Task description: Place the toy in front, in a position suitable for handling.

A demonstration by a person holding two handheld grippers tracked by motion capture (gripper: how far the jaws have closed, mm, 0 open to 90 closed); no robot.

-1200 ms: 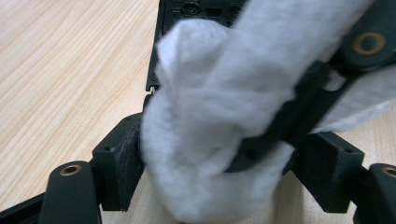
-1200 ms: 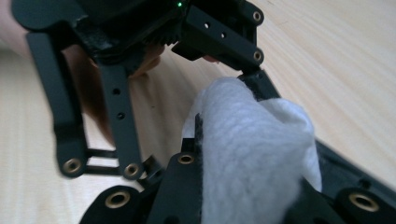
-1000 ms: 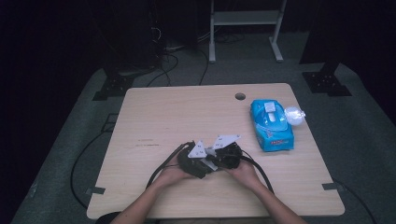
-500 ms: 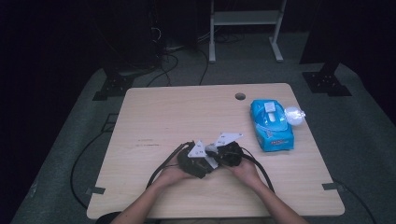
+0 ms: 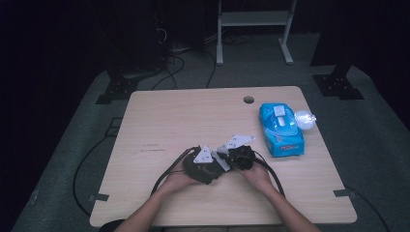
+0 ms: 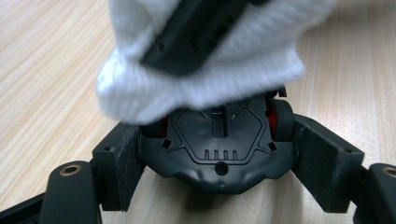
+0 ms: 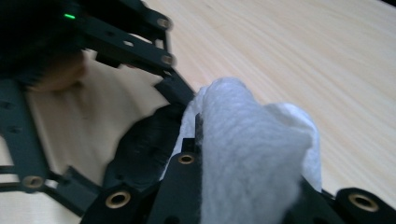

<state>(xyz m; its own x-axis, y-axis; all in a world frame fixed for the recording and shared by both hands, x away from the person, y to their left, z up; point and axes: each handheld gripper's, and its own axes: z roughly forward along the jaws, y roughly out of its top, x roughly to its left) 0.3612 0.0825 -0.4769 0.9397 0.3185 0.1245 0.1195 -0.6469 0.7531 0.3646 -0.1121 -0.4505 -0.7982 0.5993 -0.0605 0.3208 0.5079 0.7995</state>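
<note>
- 2 grippers meet near the front middle of the wooden table (image 5: 159,116), each held in one of the person's hands, with both forearms entering from the bottom edge of the high view.
- The left gripper (image 6: 217,161) has its jaws clamped on a dark grey toy car (image 6: 219,149); a pad presses on each side of the car's body.
- The car lies upside down in that grip: its moulded underside faces the left gripper's camera, and red-hubbed wheels show at both sides.
- The right gripper (image 7: 243,186) has its jaws closed together on a white wipe (image 7: 252,154), which bunches up over and around them.
- In the left gripper view, the wipe (image 6: 196,79) and the black jaws inside it sit right over the far end of the car's underside; whether the cloth actually touches the plastic is hard to tell through the blur.
- In the high view, the left gripper (image 5: 205,164) and the right gripper (image 5: 237,155) are just beside each other, their grey plates nearly touching.
- 1 blue pack of wipes (image 5: 280,128) lies flat toward the table's right side, well apart from the hands.
- A crumpled clear wrapper (image 5: 304,117) rests against the pack's far right corner.
- A small round hole (image 5: 248,99) sits in the tabletop near its far edge.
</note>
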